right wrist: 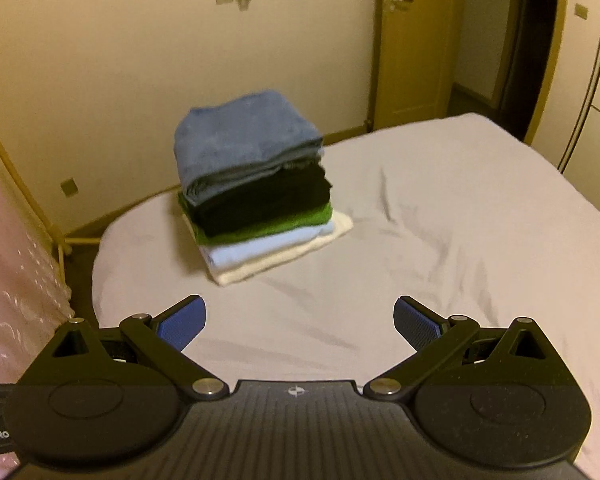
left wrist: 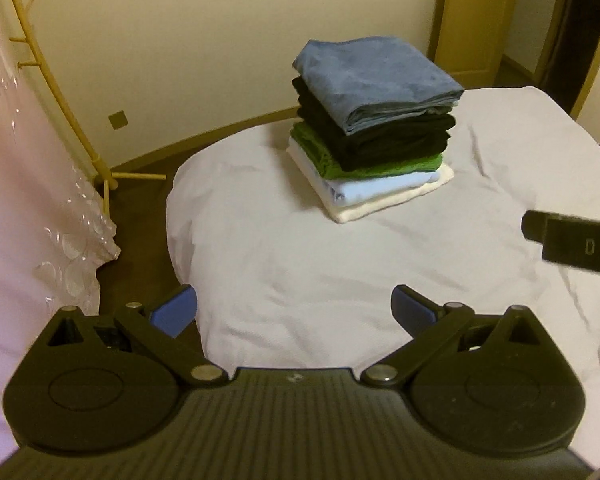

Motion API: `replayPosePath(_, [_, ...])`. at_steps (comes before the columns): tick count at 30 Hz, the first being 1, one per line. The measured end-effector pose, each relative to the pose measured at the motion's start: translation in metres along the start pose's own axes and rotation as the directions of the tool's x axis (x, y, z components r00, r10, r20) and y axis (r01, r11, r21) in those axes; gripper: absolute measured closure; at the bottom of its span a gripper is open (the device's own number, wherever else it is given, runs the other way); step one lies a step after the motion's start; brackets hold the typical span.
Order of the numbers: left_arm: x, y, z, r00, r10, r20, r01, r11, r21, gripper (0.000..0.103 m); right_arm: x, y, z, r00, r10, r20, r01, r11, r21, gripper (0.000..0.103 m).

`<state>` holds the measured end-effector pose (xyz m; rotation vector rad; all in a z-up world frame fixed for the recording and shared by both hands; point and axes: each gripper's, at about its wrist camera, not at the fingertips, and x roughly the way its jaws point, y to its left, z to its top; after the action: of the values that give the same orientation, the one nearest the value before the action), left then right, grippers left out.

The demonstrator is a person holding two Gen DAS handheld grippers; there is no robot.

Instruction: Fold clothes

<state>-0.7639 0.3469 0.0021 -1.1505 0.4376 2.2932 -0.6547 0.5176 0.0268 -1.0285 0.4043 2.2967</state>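
Observation:
A stack of folded clothes point(left wrist: 374, 128) sits on the white bed point(left wrist: 340, 264): blue-grey on top, then black, green, light blue and cream. It also shows in the right wrist view point(right wrist: 256, 184) on the bed point(right wrist: 440, 260). My left gripper point(left wrist: 294, 312) is open and empty, held above the near part of the bed, well short of the stack. My right gripper point(right wrist: 300, 324) is open and empty too, also short of the stack. Part of the right gripper's black body point(left wrist: 576, 240) enters the left wrist view at the right edge.
A pink plastic-covered sheet point(left wrist: 32, 208) and a yellow wooden rack point(left wrist: 60, 96) stand at the left beside the bed. A cream wall is behind the bed, and a wooden door point(right wrist: 412, 40) is at the back right. Dark floor point(left wrist: 140, 216) lies left of the bed.

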Motion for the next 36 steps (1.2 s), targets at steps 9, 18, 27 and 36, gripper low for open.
replayPosePath(9, [0.034,-0.005,0.016,0.999,-0.002,-0.042,0.003,1.0,0.012,0.001,0.039,0.0,0.004,0.997,0.005,-0.079,-0.005,1.0,-0.005,0.0])
replayPosePath(18, [0.063,-0.013,0.034,0.997,-0.022,-0.069,0.025,0.999,0.036,0.001,0.07,-0.012,0.009,0.991,-0.007,-0.133,0.01,1.0,0.024,0.0])
replayPosePath(27, [0.084,-0.007,0.049,0.996,-0.036,-0.077,0.038,0.999,0.022,0.001,0.1,-0.009,0.017,0.984,-0.017,-0.175,0.02,1.0,0.014,0.0])
replayPosePath(36, [0.098,-0.004,0.065,0.997,-0.037,-0.062,0.039,0.999,0.033,0.001,0.125,0.0,0.027,0.981,-0.009,-0.192,0.008,1.0,-0.004,0.0])
